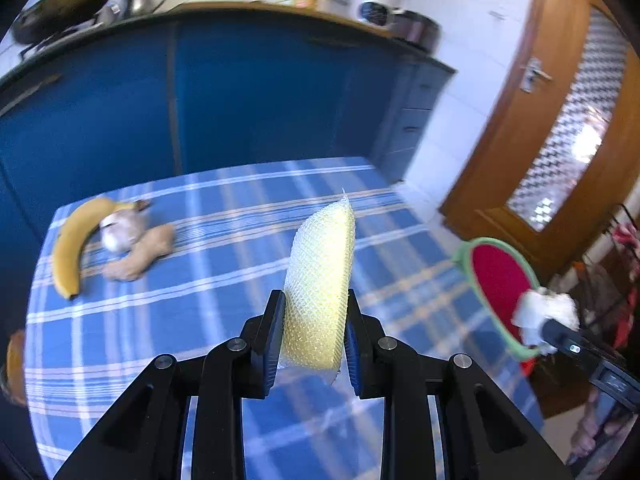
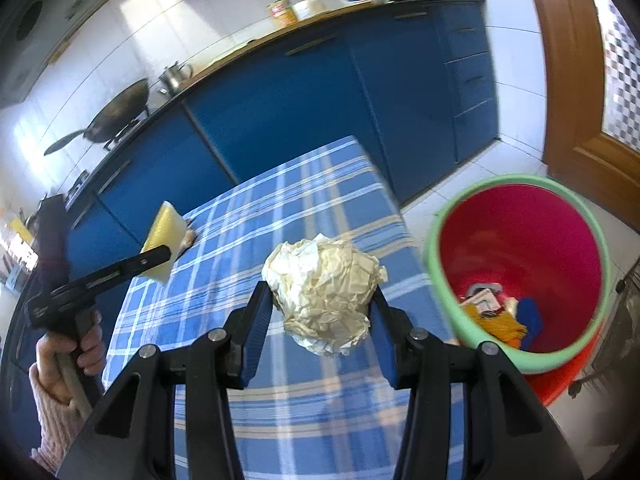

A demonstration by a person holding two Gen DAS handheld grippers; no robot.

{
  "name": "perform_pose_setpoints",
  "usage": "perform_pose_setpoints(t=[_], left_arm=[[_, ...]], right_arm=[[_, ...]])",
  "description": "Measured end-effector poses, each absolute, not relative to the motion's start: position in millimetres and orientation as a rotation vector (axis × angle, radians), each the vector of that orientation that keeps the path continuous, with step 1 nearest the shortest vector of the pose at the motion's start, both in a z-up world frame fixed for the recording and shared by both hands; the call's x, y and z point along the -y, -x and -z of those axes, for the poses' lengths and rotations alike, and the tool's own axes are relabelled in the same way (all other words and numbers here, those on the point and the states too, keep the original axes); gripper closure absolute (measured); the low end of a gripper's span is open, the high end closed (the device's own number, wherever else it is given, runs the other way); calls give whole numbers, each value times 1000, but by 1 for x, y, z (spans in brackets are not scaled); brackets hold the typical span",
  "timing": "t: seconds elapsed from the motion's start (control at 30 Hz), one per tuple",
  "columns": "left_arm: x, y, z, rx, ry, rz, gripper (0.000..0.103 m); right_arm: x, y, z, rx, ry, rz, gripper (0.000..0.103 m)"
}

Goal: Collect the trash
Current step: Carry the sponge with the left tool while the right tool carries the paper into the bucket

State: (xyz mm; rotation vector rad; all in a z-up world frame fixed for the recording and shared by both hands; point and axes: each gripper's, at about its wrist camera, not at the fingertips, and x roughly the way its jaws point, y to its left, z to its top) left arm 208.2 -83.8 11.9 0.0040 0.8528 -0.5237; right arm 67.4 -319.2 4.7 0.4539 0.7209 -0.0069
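My left gripper (image 1: pixel 314 334) is shut on a yellow sponge in white foam netting (image 1: pixel 320 284), held upright above the blue plaid table (image 1: pixel 224 304). It also shows in the right wrist view (image 2: pixel 166 240). My right gripper (image 2: pixel 322 320) is shut on a crumpled paper ball (image 2: pixel 324 294), held above the table's right part. The paper ball also shows in the left wrist view (image 1: pixel 546 314) in front of the bin. A red bin with a green rim (image 2: pixel 520 264) stands on the floor right of the table, with some trash (image 2: pixel 496 314) at its bottom.
A banana (image 1: pixel 76 244), a garlic bulb (image 1: pixel 120 228) and a ginger root (image 1: pixel 144 254) lie at the table's far left. Blue kitchen cabinets (image 1: pixel 260 92) stand behind the table. A wooden door (image 1: pixel 560 128) is at the right.
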Motion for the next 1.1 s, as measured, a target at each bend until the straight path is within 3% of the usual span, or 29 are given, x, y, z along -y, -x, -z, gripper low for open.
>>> perform_pose_setpoints(t=[0.33,0.83,1.1], left_arm=[[159,-171,-29,-820,-40,678,76],[271,-150,-6,-862,-150,827,76],[307,-149,6,-884,-195,854,76]], right_arm=[[373,-44,5,-703,-496,124,52],[455,-36,41,-742,-531,290,48],[473,-30,49,-734,-541,314,34]])
